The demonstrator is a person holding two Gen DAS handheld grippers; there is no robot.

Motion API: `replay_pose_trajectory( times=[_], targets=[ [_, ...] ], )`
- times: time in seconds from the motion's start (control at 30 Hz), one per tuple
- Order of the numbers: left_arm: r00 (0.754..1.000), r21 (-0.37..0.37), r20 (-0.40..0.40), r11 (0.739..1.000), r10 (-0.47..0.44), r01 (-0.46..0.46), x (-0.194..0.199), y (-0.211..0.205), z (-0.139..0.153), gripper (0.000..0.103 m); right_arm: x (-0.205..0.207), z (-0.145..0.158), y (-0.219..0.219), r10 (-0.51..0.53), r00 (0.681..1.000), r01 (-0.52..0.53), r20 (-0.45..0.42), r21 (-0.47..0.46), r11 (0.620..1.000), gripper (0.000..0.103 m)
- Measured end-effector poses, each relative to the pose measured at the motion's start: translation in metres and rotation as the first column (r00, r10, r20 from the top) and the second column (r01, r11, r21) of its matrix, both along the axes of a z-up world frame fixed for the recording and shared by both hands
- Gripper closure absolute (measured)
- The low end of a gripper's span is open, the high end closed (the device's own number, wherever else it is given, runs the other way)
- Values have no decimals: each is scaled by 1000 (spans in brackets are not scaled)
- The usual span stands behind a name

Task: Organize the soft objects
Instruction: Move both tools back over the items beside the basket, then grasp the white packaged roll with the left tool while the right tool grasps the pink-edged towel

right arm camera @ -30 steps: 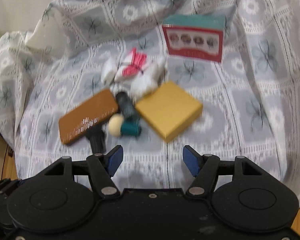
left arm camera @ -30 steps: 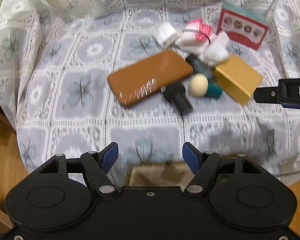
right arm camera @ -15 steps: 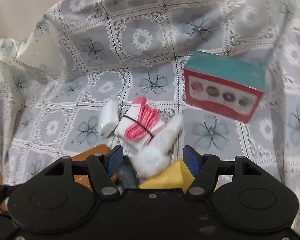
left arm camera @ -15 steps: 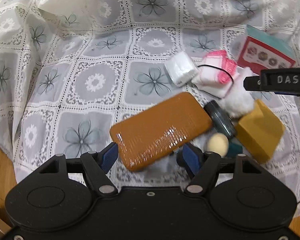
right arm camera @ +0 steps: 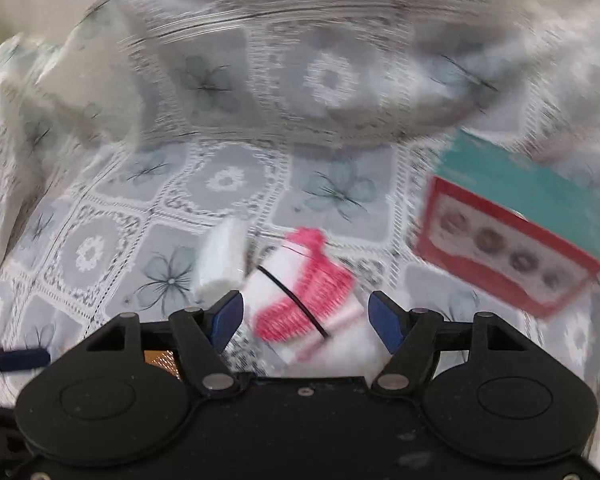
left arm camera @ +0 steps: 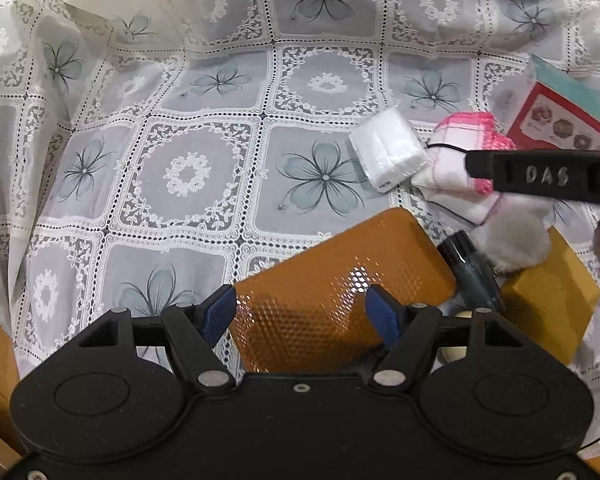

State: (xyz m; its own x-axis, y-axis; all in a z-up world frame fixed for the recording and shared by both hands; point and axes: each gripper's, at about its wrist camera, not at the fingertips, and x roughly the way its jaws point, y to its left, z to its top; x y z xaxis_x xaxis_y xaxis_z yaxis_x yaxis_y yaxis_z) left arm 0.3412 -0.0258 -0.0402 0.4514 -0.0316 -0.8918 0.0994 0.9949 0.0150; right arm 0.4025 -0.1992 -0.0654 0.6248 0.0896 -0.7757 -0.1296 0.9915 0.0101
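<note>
Over pink cloth bundle [right arm camera: 304,300]: right gripper [right arm camera: 305,320] spread wide, approach step; next, likely lowered and closed. Left gripper [left arm camera: 300,314] likewise spread.

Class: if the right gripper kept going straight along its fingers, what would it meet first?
Most likely the pink-and-white cloth, which lies between the open fingers of the right gripper. The picture is blurred, so depth is uncertain.

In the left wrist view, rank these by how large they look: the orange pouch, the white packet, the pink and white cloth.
1. Orange pouch, clearly largest, though nearest the camera.
2 and 3. Pink and white cloth and white packet look alike; the cloth is partly hidden.
</note>
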Motion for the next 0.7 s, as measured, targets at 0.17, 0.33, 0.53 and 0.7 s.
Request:
replay_pose_trajectory(
  times=[0.17,0.33,0.53,0.7],
  targets=[
    [1000,-13,-10,1000,18,-18,15,7,-2,36,12,-16,20,124,992,-120,23,-124,985,29],
    [999,-56,-21,997,47,-48,37,13,0,35,19,-27,26,203,979,-193,30,-204,960,21],
    [999,-109,-26,993,33,-36,64,7,1,32,30,-29,13,211,977,-203,23,-198,959,16],
    [999,-166,-45,986,24,-31,90,-1,-1,26,44,-25,3,186,982,-183,14,-124,975,14]
  ],
)
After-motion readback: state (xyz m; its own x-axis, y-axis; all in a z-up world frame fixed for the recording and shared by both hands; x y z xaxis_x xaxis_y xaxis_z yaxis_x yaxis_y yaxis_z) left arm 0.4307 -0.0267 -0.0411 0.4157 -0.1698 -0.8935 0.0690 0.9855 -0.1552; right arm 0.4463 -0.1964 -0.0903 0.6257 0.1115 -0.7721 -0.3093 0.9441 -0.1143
